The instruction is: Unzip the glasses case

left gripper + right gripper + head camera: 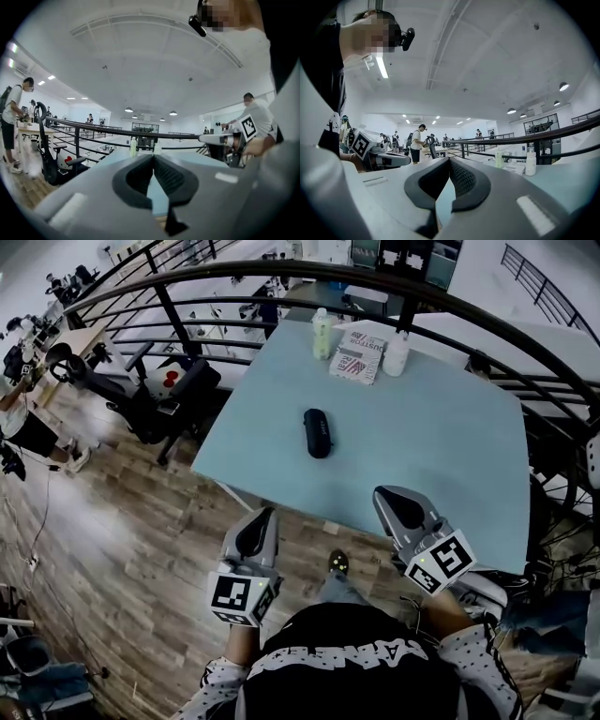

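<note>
Glasses case (pixel 318 433), black and oblong, lies closed near the middle of the pale blue worktop (pixel 441 456), its long axis running away from the person. Nothing touches it.

Both claws hang at the near side of the worktop, well apart from the case. The left claw (pixel 267 517) sits over the wooden floor (pixel 141 549), just short of the worktop's edge, pointing toward the case. Its jaws are together with nothing between them; in the left gripper view the dark pads (pixel 168 176) meet at their tips, with only a sliver of blue worktop showing through the gap lower down. The right claw (pixel 382 495) is likewise closed and empty (its tip shows against the worktop's near edge in the head view), and its ribbed pads (pixel 466 180) meet at the front in the right gripper view. Each claw carries a marker cube at its rear, the left cube (pixel 242 596) and the right cube (pixel 441 561), close to the person's dark shirt (pixel 347 662).

Along the far edge of the worktop stand a pale green bottle (pixel 322 332), a printed packet (pixel 356 360) and a white bottle (pixel 397 354), side by side, with a dark curved railing (pixel 234 282) behind them.
</note>
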### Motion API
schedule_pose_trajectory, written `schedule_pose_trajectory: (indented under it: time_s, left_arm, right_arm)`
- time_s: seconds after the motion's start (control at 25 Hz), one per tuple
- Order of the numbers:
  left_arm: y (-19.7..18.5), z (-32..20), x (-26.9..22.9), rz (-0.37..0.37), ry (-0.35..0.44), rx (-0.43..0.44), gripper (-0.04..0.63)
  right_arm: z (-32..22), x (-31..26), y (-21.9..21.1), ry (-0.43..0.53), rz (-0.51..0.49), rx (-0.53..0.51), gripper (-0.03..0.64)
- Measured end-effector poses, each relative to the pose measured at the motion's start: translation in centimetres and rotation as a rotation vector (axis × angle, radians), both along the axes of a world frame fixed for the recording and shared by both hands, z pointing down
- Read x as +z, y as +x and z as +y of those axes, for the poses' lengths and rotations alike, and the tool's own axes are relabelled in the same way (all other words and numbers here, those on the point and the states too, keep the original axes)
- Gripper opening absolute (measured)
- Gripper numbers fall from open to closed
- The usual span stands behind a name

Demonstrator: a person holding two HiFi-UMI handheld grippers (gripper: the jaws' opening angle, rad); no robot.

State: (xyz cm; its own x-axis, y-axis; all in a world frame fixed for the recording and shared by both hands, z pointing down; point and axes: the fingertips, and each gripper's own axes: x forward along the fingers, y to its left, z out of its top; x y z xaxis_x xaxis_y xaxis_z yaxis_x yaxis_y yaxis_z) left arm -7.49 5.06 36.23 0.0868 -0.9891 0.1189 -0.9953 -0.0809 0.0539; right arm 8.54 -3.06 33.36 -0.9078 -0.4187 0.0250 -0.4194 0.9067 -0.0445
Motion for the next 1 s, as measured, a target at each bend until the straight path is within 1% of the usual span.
schedule_pose_trajectory:
  time_s: [0.36, 0.56, 0.76, 1.0]
  left_arm:
    - [0.2, -5.3, -0.5, -0.051, -0.020, -0.019, 0.000]
    - [-0.3, -6.8, -1.3, -0.046, -0.012, -0.050, 0.000]
    - [-0.8, -8.5, -1.0, -0.053, -0.008, -0.071, 0.000]
    - [-1.0, -10.1, 0.3, -0.065, -0.034, -0.055, 0.000]
  right_arm:
    - [-6.6, 0.7, 0.2, -0.048, -0.046, -0.010, 0.005]
    - [-8.6, 0.0, 0.2, -0.048, -0.060, -0.022, 0.005]
    - [-10.6, 0.8, 0.2, -0.060, -0.060, -0.018, 0.006]
    - [-11.8, 1.9, 0.2, -0.080, -0.050, 0.001, 0.006]
